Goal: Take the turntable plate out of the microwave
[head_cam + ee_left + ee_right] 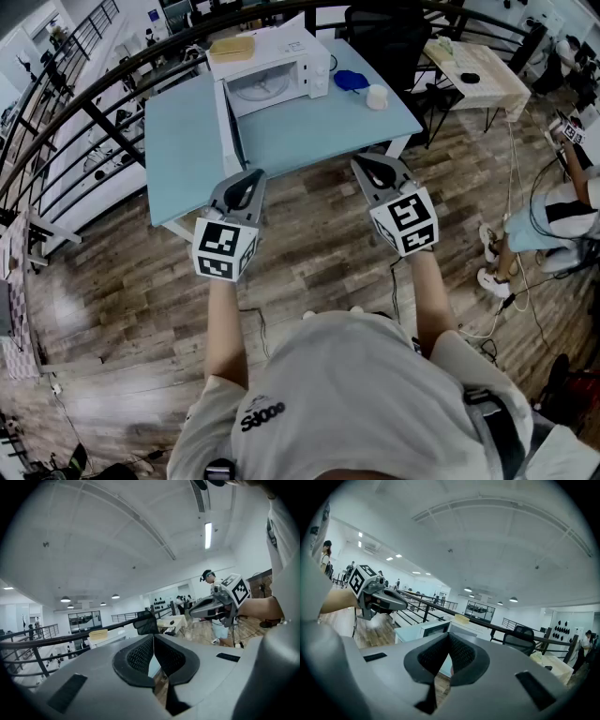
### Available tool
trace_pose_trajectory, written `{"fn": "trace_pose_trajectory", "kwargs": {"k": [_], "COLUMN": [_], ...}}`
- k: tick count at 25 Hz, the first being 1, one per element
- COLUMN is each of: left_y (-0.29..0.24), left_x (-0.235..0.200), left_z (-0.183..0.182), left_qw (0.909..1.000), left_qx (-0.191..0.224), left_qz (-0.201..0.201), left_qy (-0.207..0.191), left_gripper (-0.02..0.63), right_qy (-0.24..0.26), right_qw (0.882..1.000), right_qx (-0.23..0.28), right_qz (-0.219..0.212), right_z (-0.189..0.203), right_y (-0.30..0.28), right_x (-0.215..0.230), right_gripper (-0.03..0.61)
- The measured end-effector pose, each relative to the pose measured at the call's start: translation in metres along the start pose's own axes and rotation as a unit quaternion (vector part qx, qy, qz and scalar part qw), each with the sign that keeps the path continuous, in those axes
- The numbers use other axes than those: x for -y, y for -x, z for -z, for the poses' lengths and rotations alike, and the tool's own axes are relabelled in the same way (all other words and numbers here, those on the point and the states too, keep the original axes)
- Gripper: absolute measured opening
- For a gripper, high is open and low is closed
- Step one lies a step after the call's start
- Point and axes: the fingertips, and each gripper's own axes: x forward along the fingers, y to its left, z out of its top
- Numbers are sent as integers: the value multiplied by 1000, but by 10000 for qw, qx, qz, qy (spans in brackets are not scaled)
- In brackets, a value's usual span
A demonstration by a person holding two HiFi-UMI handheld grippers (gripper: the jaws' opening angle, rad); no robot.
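Both tongs are clenched and empty. From the left gripper (249,178) and right gripper (372,166), the turntable plate (260,87) lies well ahead, flat inside the microwave (314,67), probably nearer the left.

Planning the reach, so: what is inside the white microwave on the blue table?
The round pale turntable plate lies on the floor of the white box-shaped microwave, whose door hangs open. Whatever is under the plate is hidden.
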Motion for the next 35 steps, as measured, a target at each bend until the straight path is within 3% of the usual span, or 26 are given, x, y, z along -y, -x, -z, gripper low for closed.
{"fn": "trace_pose_trajectory", "kwargs": {"k": [11, 22, 28, 35], "left_y": [1, -23, -65, -163], "left_x": [-9, -32, -49, -61], "left_z": [20, 27, 38, 44], "left_qw": [9997, 9993, 9986, 9975], "left_qx": [-130, -312, -487, -623], "left_qz": [204, 212, 185, 300], "left_qy": [8, -23, 27, 156], "left_gripper": [18, 18, 18, 18], "right_qy": [-502, -676, -876, -986], "right_qw": [9987, 9975, 9959, 9951], "right_qx": [93, 95, 155, 12], "right_qz": [89, -169, -138, -62], "right_z": [5, 6, 21, 61], "right_y": [-11, -55, -96, -140], "right_x": [-7, -4, 28, 102], "right_gripper": [0, 0, 0, 0]}}
